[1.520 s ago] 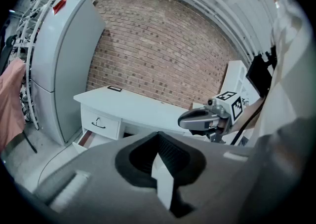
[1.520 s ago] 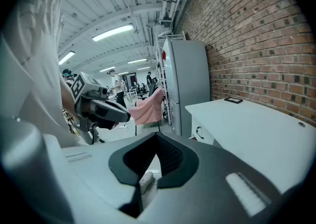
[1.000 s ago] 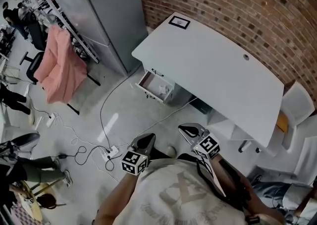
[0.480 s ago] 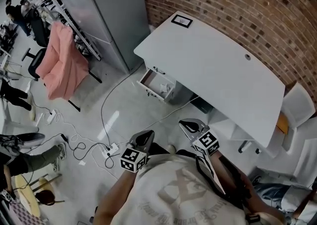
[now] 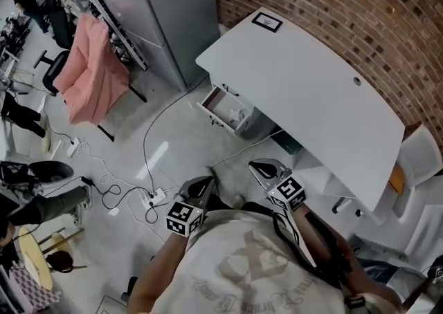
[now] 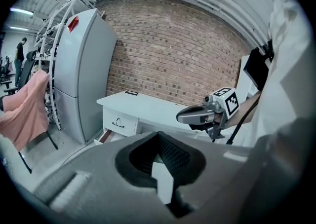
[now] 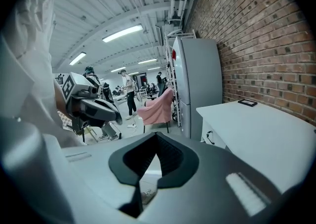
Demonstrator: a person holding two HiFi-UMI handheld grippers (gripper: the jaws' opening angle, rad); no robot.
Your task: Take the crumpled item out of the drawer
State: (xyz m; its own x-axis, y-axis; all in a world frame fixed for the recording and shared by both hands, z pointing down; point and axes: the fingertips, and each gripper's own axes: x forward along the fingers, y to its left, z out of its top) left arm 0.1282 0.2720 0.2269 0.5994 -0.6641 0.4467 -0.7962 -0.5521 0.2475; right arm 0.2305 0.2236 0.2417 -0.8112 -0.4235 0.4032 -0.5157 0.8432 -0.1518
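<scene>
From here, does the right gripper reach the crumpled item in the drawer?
Probably not yet. The right gripper is near the body, well apart from the open drawer. Nothing covers the crumpled item, but the person must step closer.

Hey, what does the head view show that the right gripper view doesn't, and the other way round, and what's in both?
Only the head view: the open drawer with the crumpled white item inside, and the power strip on the floor. Only the right gripper view: the ceiling with its strip lights. Both: the white desk, the pink garment, the tall grey cabinet and the left gripper.
</scene>
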